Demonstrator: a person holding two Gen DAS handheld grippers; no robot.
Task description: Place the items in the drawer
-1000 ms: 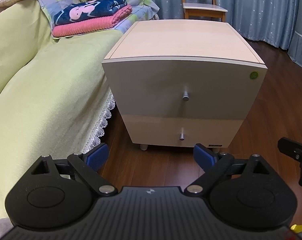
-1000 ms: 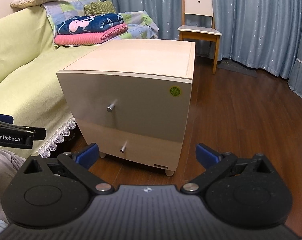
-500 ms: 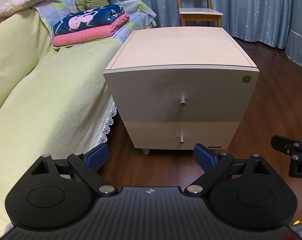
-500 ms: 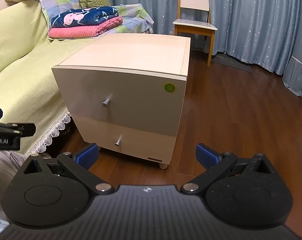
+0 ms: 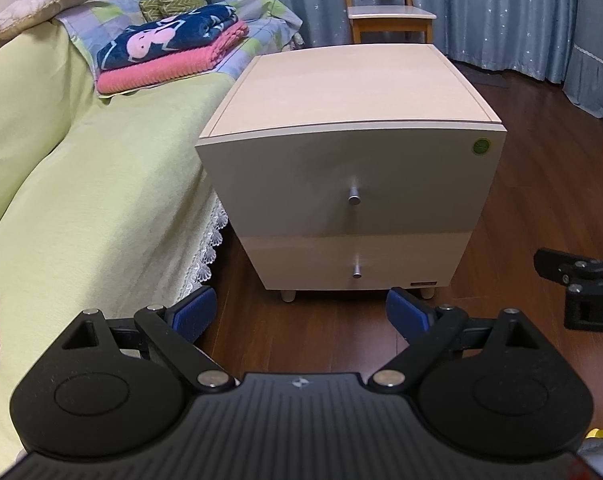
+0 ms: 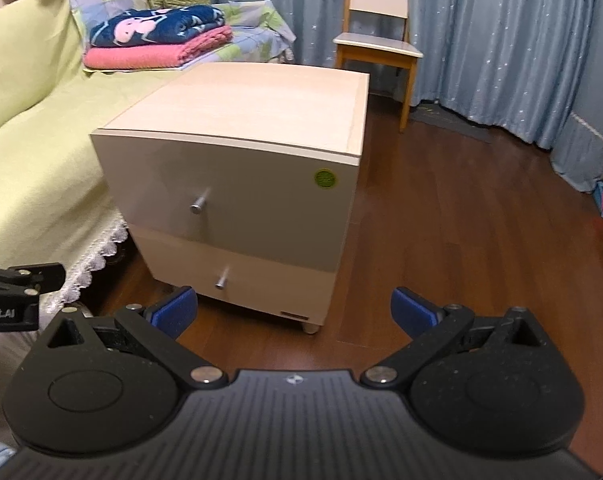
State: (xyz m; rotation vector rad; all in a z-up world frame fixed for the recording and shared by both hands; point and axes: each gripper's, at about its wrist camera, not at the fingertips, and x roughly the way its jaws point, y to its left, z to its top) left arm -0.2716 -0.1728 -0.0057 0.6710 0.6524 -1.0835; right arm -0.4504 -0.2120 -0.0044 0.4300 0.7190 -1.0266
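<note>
Facing both hand-held grippers, the cabinet [image 5: 353, 128] stood on the floor beside the bed [image 5: 81, 200], drawers shut, knobs pointing outward. Left hand-held gripper [image 5: 300, 312] and right hand-held gripper [image 6: 293, 310] both spread apart, empty.

Dim warm indoor light, soft shadows, fisheye-bent edges, dark corners

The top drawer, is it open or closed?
Closed. The top drawer has its front flush under the cabinet top, with no gap and none of its inside showing, and its knob is untouched.
</note>
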